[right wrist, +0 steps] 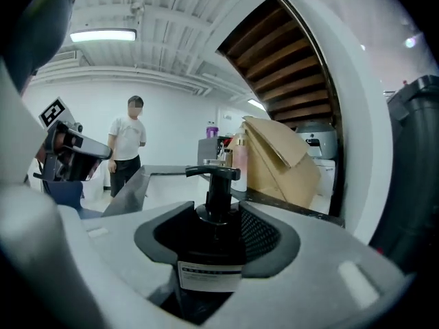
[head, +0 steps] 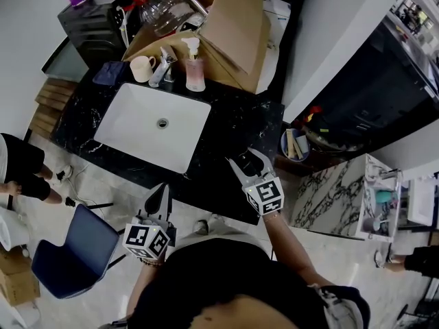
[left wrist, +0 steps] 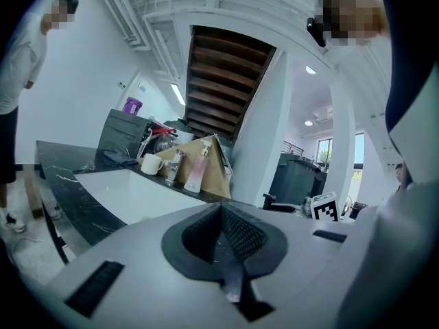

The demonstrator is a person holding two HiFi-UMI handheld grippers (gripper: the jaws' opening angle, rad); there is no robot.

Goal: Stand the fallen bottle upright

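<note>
A black pump bottle [right wrist: 212, 249] with a white label stands upright between my right gripper's [right wrist: 219, 228] pads, its pump head pointing left; the gripper is shut on it. In the head view my right gripper [head: 248, 164] hovers over the front right of the black marble counter [head: 233, 132], and the dark bottle is hard to make out against it. My left gripper [head: 159, 196] is held low in front of the counter's front edge, left of the right one. Its jaws [left wrist: 223, 235] are shut with nothing between them.
A white sink [head: 130, 125] is set into the counter's left half. Behind it stand a mug [head: 142, 68], a faucet [head: 163, 66], an upright pink pump bottle [head: 195, 70] and a cardboard box [head: 233, 26]. A blue chair [head: 75, 252] and a person [head: 17, 170] are at left.
</note>
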